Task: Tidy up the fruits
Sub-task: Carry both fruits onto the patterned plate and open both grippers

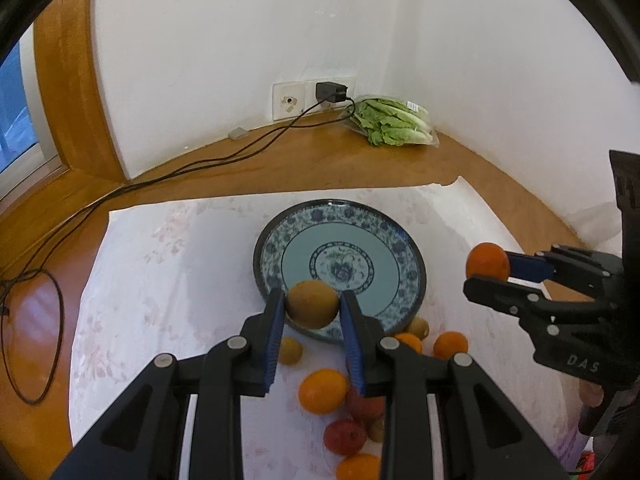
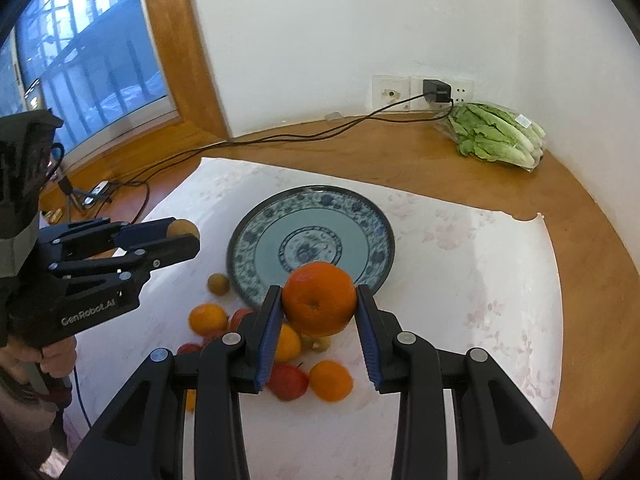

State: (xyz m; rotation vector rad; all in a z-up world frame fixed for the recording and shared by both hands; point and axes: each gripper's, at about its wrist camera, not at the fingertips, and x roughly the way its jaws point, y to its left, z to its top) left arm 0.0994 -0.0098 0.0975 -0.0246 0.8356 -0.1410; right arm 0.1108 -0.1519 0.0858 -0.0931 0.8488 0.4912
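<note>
My left gripper [image 1: 312, 305] is shut on a brown kiwi [image 1: 312, 305], held in the air over the near rim of the blue patterned plate [image 1: 340, 220]. My right gripper [image 2: 319, 298] is shut on an orange [image 2: 319, 298], also lifted above the plate's [image 2: 320, 200] near edge. Each gripper shows in the other's view: the right one with its orange [image 1: 487, 261] at the right, the left one with the kiwi [image 2: 183, 229] at the left. Several oranges [image 1: 322, 390], red fruits [image 1: 345, 436] and kiwis [image 1: 289, 350] lie loose on the white cloth [image 1: 168, 280] below.
A bag of lettuce [image 1: 394, 122] lies in the back corner by the wall sockets [image 1: 312, 98]. A black cable [image 1: 180, 170] runs from the charger across the wooden table to the left. A window [image 2: 80, 52] stands at the left. A hand [image 2: 56, 356] grips the left tool.
</note>
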